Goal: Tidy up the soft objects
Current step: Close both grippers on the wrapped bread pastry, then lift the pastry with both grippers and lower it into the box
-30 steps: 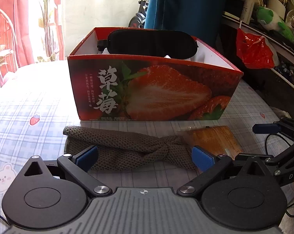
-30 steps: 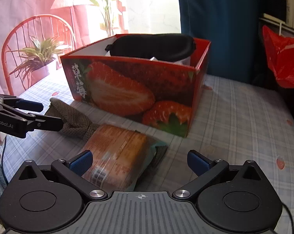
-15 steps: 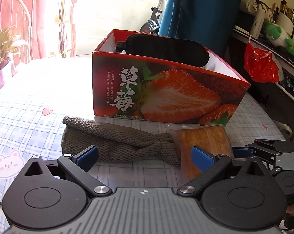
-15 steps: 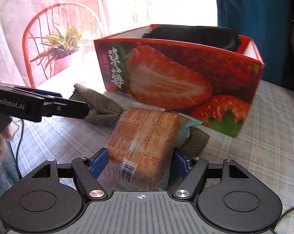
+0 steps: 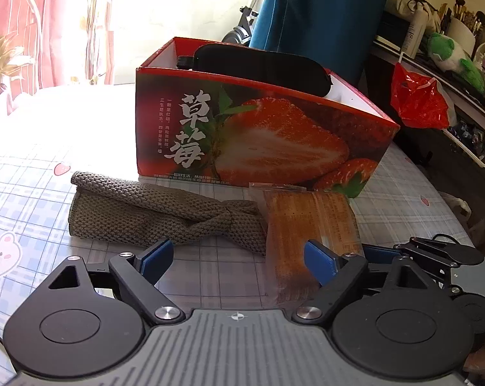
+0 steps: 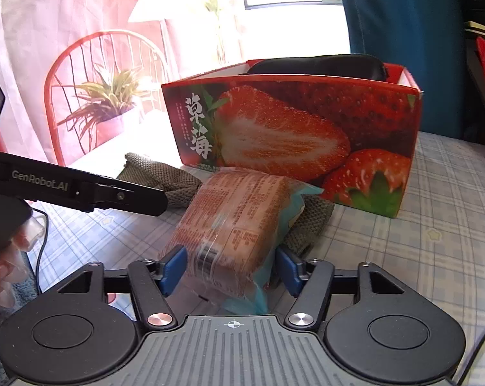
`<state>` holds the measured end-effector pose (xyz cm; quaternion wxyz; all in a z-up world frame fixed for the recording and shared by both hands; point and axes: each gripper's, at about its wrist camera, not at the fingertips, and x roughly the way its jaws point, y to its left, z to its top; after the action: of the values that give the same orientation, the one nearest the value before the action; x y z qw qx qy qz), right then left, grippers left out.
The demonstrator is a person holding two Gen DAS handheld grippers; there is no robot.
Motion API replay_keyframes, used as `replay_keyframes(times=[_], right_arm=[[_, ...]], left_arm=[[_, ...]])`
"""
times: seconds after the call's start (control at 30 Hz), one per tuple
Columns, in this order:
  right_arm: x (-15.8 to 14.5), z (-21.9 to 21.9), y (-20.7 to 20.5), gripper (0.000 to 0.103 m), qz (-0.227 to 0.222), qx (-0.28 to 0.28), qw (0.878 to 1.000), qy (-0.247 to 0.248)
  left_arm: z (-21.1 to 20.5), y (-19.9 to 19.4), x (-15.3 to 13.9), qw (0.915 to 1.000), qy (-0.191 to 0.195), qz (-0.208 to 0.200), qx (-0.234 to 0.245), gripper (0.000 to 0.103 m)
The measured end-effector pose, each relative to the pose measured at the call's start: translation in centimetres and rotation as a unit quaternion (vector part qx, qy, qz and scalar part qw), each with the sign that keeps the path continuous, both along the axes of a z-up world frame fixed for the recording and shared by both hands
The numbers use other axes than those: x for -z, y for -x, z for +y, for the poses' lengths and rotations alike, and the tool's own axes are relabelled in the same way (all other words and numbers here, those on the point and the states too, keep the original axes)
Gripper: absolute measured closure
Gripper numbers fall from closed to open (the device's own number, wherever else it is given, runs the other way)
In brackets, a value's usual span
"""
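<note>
One checked tablecloth [image 5: 33,167] covers the table; a red chair [image 6: 91,74] and blue curtain [image 5: 322,16] stand behind. The strawberry box [image 5: 258,135] holds a black eye mask [image 5: 268,64]. The knitted headband [image 5: 139,212] lies before it. Right gripper [image 6: 231,268], wide a second ago, is closing on the wrapped cake [image 6: 236,218]. Left gripper [image 5: 237,259] is closing, nothing between.

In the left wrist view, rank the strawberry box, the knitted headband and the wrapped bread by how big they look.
1. strawberry box
2. knitted headband
3. wrapped bread, though it sits nearer the camera, so the last two are unsure.
</note>
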<state>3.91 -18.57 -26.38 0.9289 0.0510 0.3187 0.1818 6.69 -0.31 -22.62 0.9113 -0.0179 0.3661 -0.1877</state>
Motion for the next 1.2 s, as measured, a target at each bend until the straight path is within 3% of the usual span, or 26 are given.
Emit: replay_keyframes(times=[0.13,0.57,0.63,0.8,0.87,1.03,1.2], right_arm=[[-0.1,-0.1,0.6,0.056,-0.011,0.003,1.000,-0.004],[-0.5,-1.0,0.9,0.057,-0.031,0.037,0.999,-0.012],[-0.4,-1.0,0.9,0.057,-0.029,0.041,0.999,-0.008],[-0.4,-1.7,0.9,0.064,-0.026,0.056,0.998,-0.024],[-0.3,-2.0,0.9,0.070,-0.026,0.062,0.997,-0.030],[-0.6,-3.1,1.1,0.070,-0.034,0.081,0.994,-0.069],[-0.1,-3.9,0.2,0.068,-0.014,0.098,0.990,-0.098]], left_arm=[[-0.4,0.0,0.2,0.9999,-0.011,0.006,0.006,0.022],[-0.2,0.1,0.3,0.9998,0.002,0.016,0.009,0.029],[-0.2,-0.2,0.4,0.9997,0.007,0.021,0.013,0.033],[-0.6,-1.3,0.3,0.9989,0.016,0.039,0.018,0.061],[-1.1,-1.6,0.2,0.9989,0.009,0.041,0.023,0.062],[-1.9,-2.4,0.0,0.9977,0.030,0.051,0.034,0.062],[-3.0,-2.5,1.1,0.9951,0.040,0.067,0.062,0.062]])
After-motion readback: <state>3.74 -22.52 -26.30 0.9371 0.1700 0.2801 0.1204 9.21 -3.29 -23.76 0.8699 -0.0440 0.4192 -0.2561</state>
